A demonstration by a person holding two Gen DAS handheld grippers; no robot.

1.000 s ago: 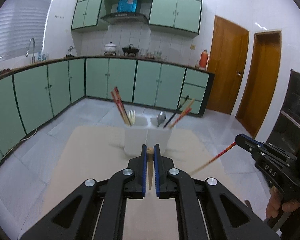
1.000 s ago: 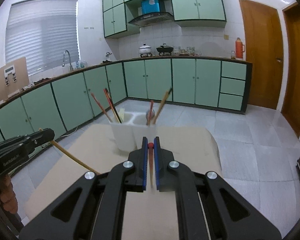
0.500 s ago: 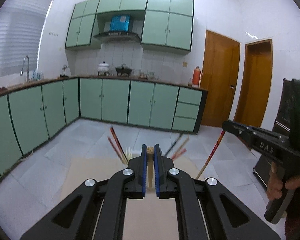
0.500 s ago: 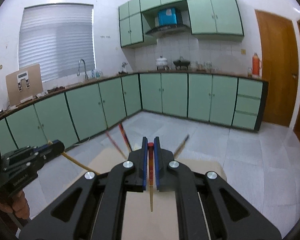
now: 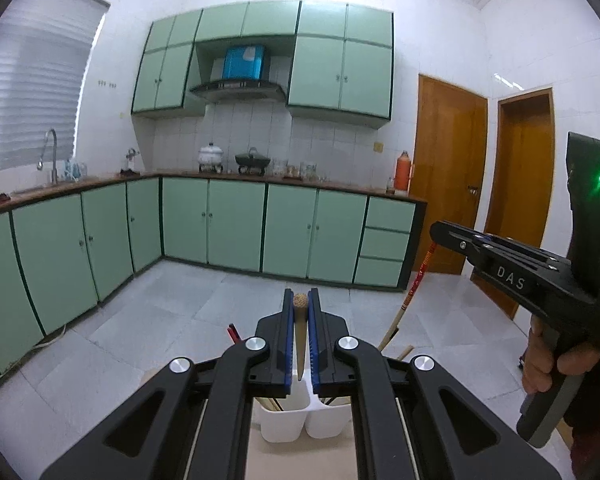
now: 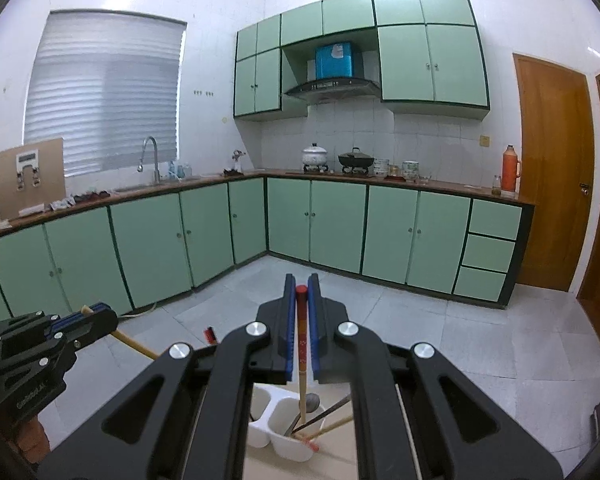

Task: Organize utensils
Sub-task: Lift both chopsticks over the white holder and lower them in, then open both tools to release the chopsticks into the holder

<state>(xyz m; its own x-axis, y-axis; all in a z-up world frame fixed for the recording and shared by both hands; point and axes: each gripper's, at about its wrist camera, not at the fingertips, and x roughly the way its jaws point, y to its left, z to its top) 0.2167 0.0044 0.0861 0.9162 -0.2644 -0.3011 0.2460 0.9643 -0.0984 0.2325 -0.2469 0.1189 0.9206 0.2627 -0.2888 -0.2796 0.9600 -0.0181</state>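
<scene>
Green-cabinet kitchen stretches out ahead of me, and low in both wrist views sits the pale table [image 6: 332, 468] with the white two-compartment utensil holder [image 6: 288, 440] near its near edge. That holder already has a spoon [image 6: 311, 402] and several chopsticks leaning in its right compartment, and more sticks show in the left one from the left wrist view.

I judge this to be the drop-in step: each hand carries one chopstick over the holder, tip down. My right gripper [image 6: 302, 292] is squeezed nearly closed on a red-topped chopstick [image 6: 301, 344], whose lower end reaches down to the right compartment; I cannot tell whether it touches bottom. My left gripper [image 5: 301, 304] is pinched just as narrowly on a plain bamboo chopstick [image 5: 300, 336], its point hanging above the divider between the two compartments.

Next I would need to settle each tip inside a compartment, clear of the leaning sticks, then ease the jaws apart so the chopsticks slide in.
</scene>
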